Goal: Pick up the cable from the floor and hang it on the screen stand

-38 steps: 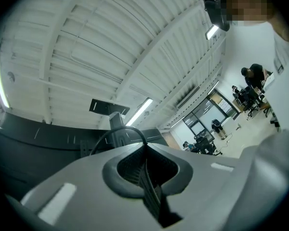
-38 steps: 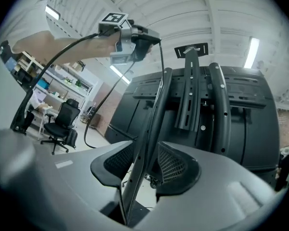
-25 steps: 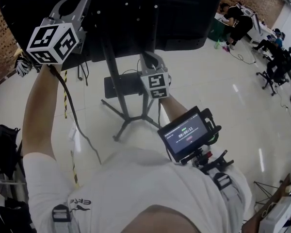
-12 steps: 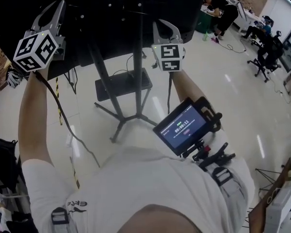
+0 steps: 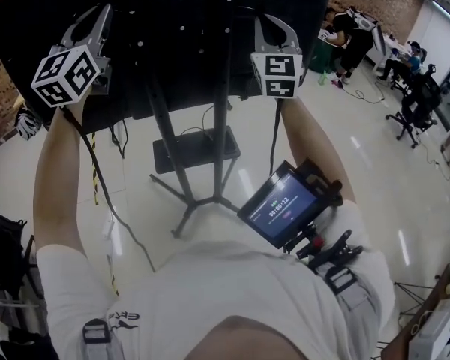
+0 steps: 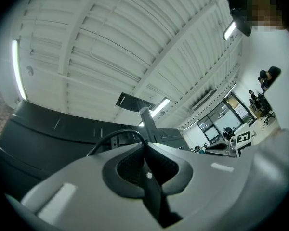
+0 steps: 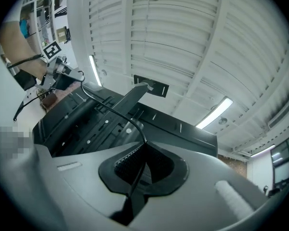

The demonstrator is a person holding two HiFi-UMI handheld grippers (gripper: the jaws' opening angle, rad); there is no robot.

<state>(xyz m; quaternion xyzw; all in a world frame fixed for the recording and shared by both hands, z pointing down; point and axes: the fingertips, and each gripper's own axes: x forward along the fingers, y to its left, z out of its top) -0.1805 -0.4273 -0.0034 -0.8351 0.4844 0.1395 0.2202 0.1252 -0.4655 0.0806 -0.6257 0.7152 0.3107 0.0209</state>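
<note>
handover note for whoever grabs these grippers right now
Left gripper: shut on the cable.
Right gripper: shut on the same cable, which runs from its jaws across towards the left gripper.
Both are held high behind the screen, either side of the screen stand.
Done: the held stretch of cable is off the floor and up at the screen's back.
Left: I can't tell whether the cable rests on the stand. Probably lay it over the stand's upper post, check that it holds, then open both jaws.
</note>
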